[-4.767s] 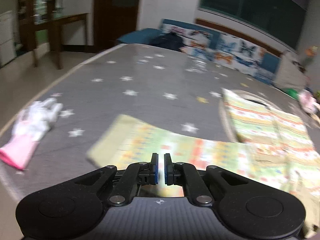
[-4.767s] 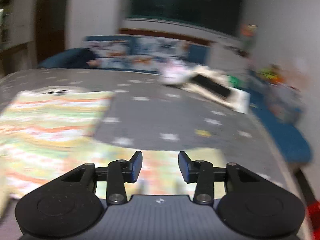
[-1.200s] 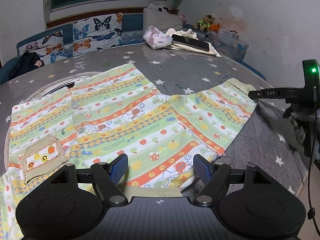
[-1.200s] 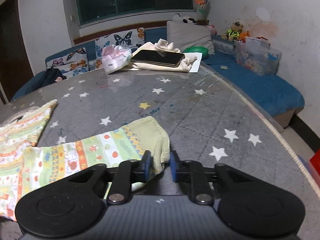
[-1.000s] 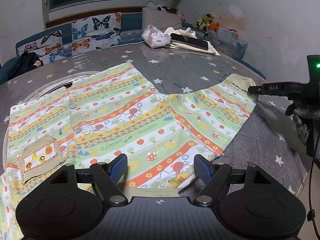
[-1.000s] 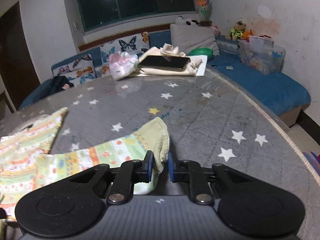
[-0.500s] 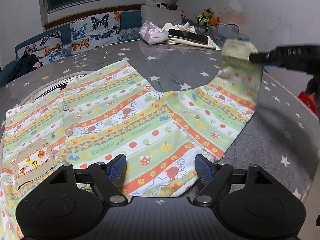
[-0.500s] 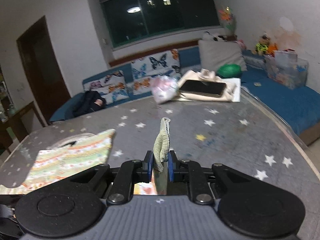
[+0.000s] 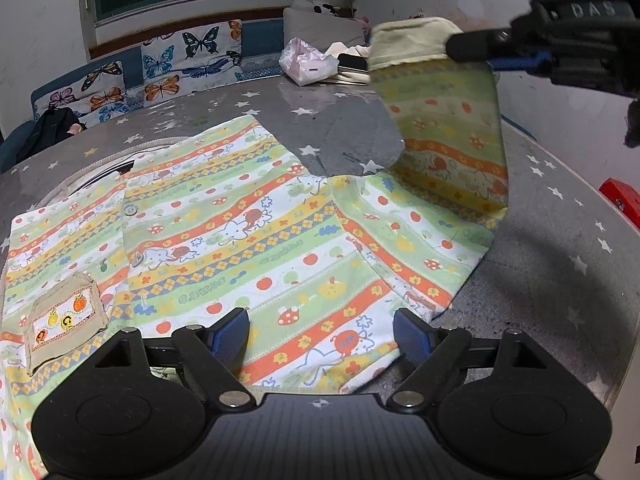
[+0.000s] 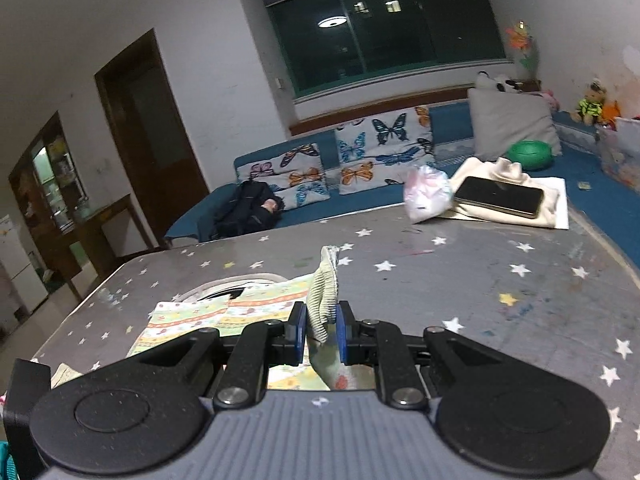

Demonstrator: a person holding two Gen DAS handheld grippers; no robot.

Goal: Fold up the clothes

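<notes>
- Surface: a grey star-printed table (image 9: pixel 560 240) in a lit room, with a butterfly-cushioned sofa (image 10: pixel 360 160) behind it.
- Task item: the striped child's shirt (image 9: pixel 240 240) lies flat and spread on the table, its far sleeve (image 9: pixel 448 120) raised clear of the surface.
- Right gripper (image 10: pixel 319 330): pressed together on the sleeve's ribbed cuff (image 10: pixel 324 300), pointing gently downward above the table.
- Left gripper (image 9: pixel 320 330): jaws spread and just been opening, nothing between them, angled steeply down over the near hem (not touching, as far as can be judged).
- Recommendation: carry the cuff across the chest in one arc, keeping the sleeve taut; the left gripper should pin the body so it does not drag.
</notes>
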